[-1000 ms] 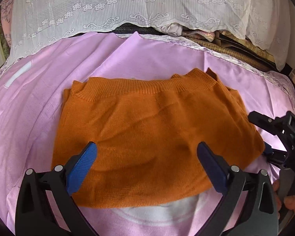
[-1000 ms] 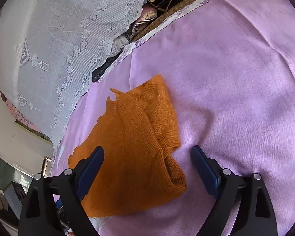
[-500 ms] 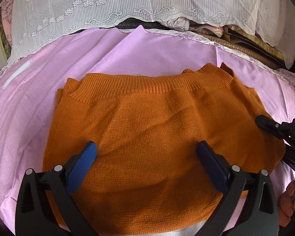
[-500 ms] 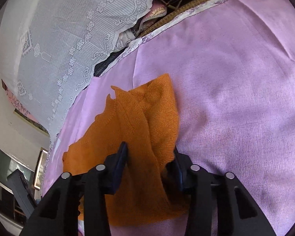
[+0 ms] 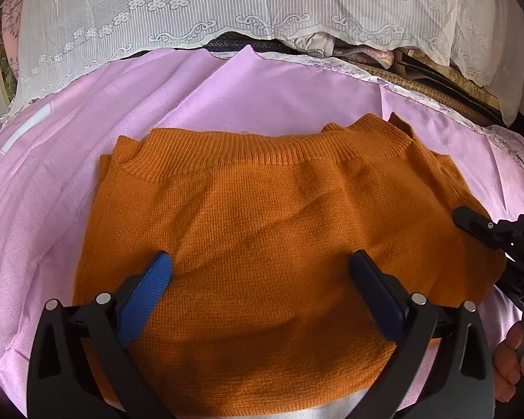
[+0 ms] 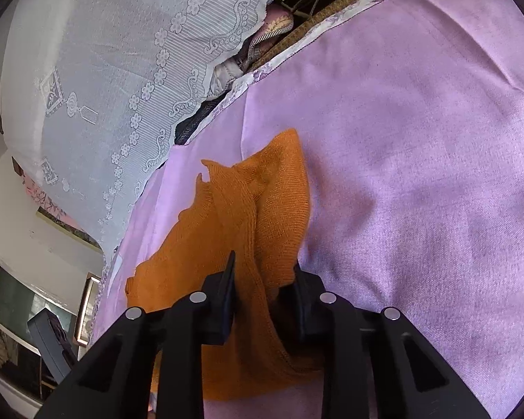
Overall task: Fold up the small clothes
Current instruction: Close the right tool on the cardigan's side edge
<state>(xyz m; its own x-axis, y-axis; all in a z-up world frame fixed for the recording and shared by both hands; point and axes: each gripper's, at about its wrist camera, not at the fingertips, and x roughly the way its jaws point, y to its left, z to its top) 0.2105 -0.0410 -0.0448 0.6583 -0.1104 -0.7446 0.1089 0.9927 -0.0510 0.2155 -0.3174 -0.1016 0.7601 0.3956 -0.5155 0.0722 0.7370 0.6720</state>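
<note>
- On the pink sheet (image 5: 269, 104), an orange knitted sweater (image 5: 269, 230) is seen lying folded, its ribbed band turned toward the lace curtain (image 5: 262, 3).
- The left gripper (image 5: 262, 269) is held over the sweater's near half with its blue-padded fingers (image 5: 146, 289) spread wide; nothing is pinched between them, as was the case a second ago.
- The right gripper (image 6: 263, 276) is seen at the sweater's right edge; its jaws, wide apart a second ago, are closing, and a raised fold of orange knit is caught between them.
- A larger share of the left view is filled by the sweater than before.
</note>
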